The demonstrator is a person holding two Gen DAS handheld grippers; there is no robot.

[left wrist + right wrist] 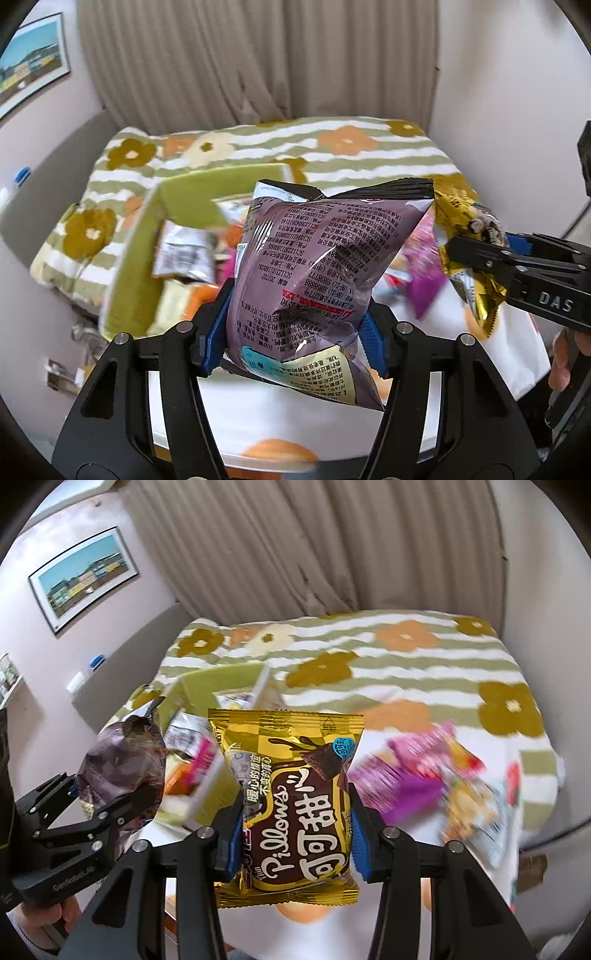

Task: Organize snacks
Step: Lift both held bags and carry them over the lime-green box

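Aloft, left gripper (pixel 295 332) fingers clamp a purple snack bag (pixel 317 280); right gripper (pixel 295 834) fingers clamp a gold packet (pixel 291 805).

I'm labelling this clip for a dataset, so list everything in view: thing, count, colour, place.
purple snack bag: one, mauve with dark print, clamped in the left gripper, lifted off the bed.
gold snack pack: one, gold and brown, clamped in the right gripper, also lifted.
green box: one, olive green, open, on the bed behind the held bags, packets inside.
loose snack packets: several, pink, purple and pale, blurred, on the bed to the right.
blanket: one, green-and-white stripes with orange and ochre flowers, covering the bed.
curtain: beige, behind the bed.
framed picture: one, on the left wall.
left gripper: black, blue pads.
right gripper: black, blue pads.
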